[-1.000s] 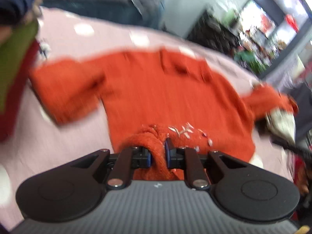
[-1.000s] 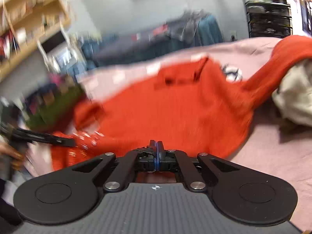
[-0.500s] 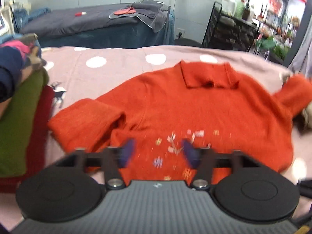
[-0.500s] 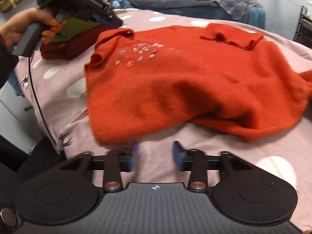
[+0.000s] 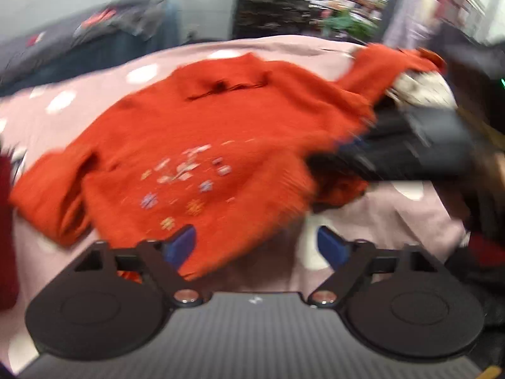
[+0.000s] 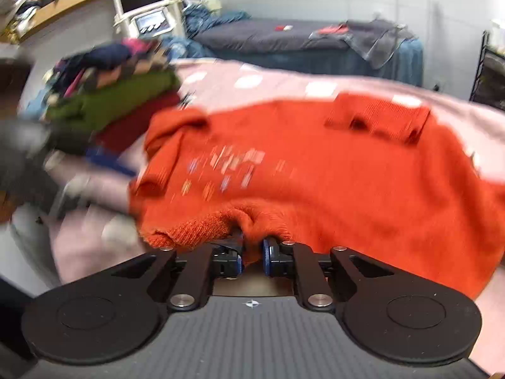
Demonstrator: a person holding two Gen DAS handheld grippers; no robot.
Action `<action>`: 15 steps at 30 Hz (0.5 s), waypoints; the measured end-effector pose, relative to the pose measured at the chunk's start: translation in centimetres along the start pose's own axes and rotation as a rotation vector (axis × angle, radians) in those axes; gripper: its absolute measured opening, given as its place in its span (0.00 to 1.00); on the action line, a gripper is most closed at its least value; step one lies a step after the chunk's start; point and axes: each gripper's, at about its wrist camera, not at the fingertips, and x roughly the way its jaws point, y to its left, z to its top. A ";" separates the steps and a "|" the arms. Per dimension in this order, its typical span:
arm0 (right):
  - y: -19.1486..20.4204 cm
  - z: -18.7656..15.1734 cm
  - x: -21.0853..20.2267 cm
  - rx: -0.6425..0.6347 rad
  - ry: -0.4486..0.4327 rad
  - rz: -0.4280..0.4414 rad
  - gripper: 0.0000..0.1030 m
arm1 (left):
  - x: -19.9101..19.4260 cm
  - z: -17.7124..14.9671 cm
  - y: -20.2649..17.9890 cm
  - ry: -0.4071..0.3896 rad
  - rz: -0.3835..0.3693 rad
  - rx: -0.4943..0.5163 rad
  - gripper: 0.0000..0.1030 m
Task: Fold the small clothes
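An orange knit sweater (image 5: 221, 132) with small embroidered flowers lies spread, front up, on a pink dotted bedcover (image 5: 394, 221). My left gripper (image 5: 257, 246) is open and empty, just in front of the sweater's bottom hem. My right gripper (image 6: 252, 252) is shut on a bunched fold of the sweater's hem (image 6: 252, 218). The sweater (image 6: 331, 164) fills the right wrist view, collar at the far side. The right gripper also shows in the left wrist view (image 5: 394, 154) as a dark blur at the sweater's right hem.
A stack of folded clothes (image 6: 120, 107), green and dark red on the outside, stands on the bedcover left of the sweater. A cream garment (image 5: 419, 88) lies under the far right sleeve. A dark grey bed (image 6: 300, 41) and shelves stand behind.
My left gripper let go of the hem, opened and swung right. My right gripper opened half a second ago and has now closed on the bottom hem.
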 end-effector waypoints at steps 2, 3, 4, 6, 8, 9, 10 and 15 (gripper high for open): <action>-1.2 1.6 1.6 0.052 0.022 0.006 0.27 | 1.1 0.3 -1.7 -0.012 0.064 0.070 0.93; -2.0 2.0 2.6 0.095 0.028 0.021 0.32 | 2.0 0.6 -2.2 -0.022 0.124 0.087 0.93; -2.0 2.0 2.6 0.095 0.028 0.021 0.47 | 3.0 0.9 -2.6 -0.027 0.189 0.097 0.93; -3.8 2.2 4.3 0.191 0.024 0.034 0.58 | 5.0 1.5 -2.5 -0.035 0.314 0.093 0.91; -4.9 1.4 4.3 0.294 0.026 -0.031 0.56 | 6.5 2.1 -1.6 -0.030 0.403 0.057 0.83; -5.3 0.8 3.7 0.336 -0.003 -0.019 0.56 | 7.1 2.3 -0.9 -0.023 0.432 0.019 0.82; -5.4 0.0 2.7 0.365 -0.043 -0.002 0.56 | 7.6 2.5 0.0 -0.016 0.449 -0.028 0.82; -1.6 -3.0 -1.4 0.130 -0.147 -0.022 0.63 | 7.9 2.3 4.8 0.001 0.380 -0.345 0.77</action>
